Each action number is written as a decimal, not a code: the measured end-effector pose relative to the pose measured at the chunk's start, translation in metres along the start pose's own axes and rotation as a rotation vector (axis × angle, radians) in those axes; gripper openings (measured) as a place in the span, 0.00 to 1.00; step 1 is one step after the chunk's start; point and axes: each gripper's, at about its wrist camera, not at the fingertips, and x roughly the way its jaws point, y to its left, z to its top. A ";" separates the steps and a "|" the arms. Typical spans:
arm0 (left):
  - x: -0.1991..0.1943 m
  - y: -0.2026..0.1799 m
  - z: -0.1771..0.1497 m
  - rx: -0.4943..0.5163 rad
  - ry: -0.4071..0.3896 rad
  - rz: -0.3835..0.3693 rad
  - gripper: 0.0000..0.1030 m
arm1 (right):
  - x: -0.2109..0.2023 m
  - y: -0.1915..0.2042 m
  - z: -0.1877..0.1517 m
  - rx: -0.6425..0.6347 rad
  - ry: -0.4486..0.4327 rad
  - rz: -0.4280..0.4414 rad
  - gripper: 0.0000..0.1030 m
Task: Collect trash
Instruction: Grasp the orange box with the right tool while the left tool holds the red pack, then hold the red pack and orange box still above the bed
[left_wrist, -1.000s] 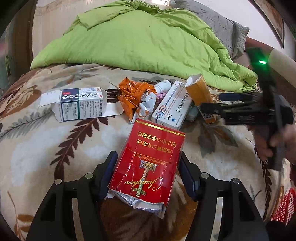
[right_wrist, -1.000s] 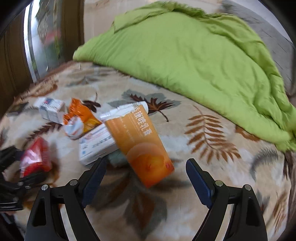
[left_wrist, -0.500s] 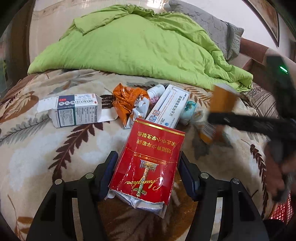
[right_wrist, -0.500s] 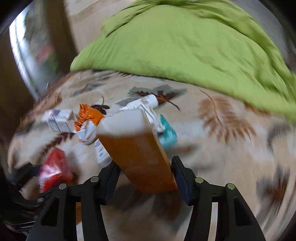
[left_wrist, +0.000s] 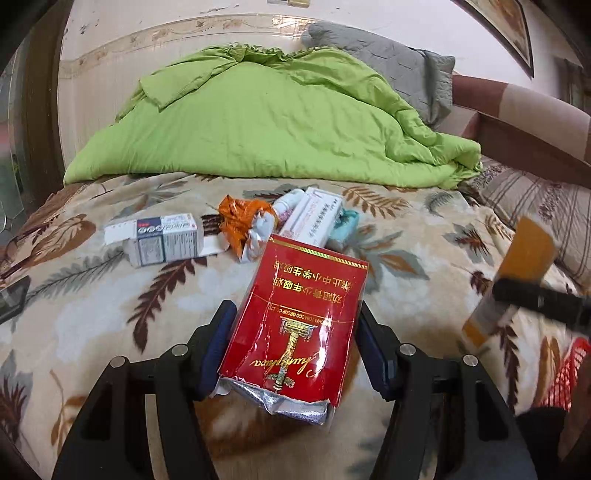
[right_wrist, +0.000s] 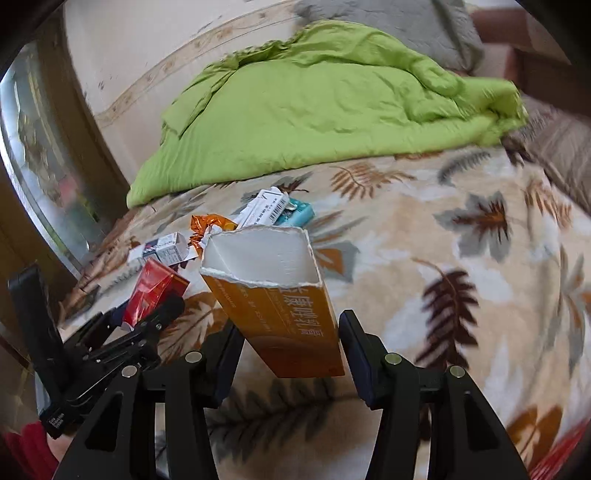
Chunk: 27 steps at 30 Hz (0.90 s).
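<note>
The red cigarette pack (left_wrist: 295, 317) sits squeezed between the two fingers of the left gripper (left_wrist: 295, 343), held up above the leaf-print blanket (left_wrist: 92, 302). Its long side points away from the camera, toward the pile of trash, and its torn silver end faces back toward the gripper. The orange box (right_wrist: 273, 302) is pinched between the fingers of the right gripper (right_wrist: 286, 354). Its long side points forward and up, tilted a bit left, and its ripped open mouth shows a white inside.

On the blanket past the red pack lie a white and grey box (left_wrist: 162, 240), a crumpled orange wrapper (left_wrist: 240, 221), a long white box (left_wrist: 314, 221), a small white bottle (left_wrist: 290, 201) and a teal packet (left_wrist: 343, 229). They are bunched close together. Behind them is a big green quilt (left_wrist: 266, 125) with a grey pillow (left_wrist: 399, 70) on it.

The left camera shows a red mesh basket (left_wrist: 565, 373) at its right edge, below the blurry orange box; the right camera shows only a blur of red in its lower right corner. The right camera looks into the open box and sees the left gripper from the side.
</note>
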 end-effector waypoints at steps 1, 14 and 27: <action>-0.004 -0.001 -0.003 0.005 0.002 0.000 0.61 | -0.007 -0.004 -0.002 0.016 -0.020 -0.001 0.55; -0.010 -0.010 -0.014 0.051 0.007 0.026 0.61 | -0.010 -0.005 -0.006 0.000 -0.041 0.004 0.55; -0.004 -0.005 -0.013 0.021 0.019 0.009 0.61 | -0.004 -0.006 -0.006 0.005 -0.018 -0.008 0.55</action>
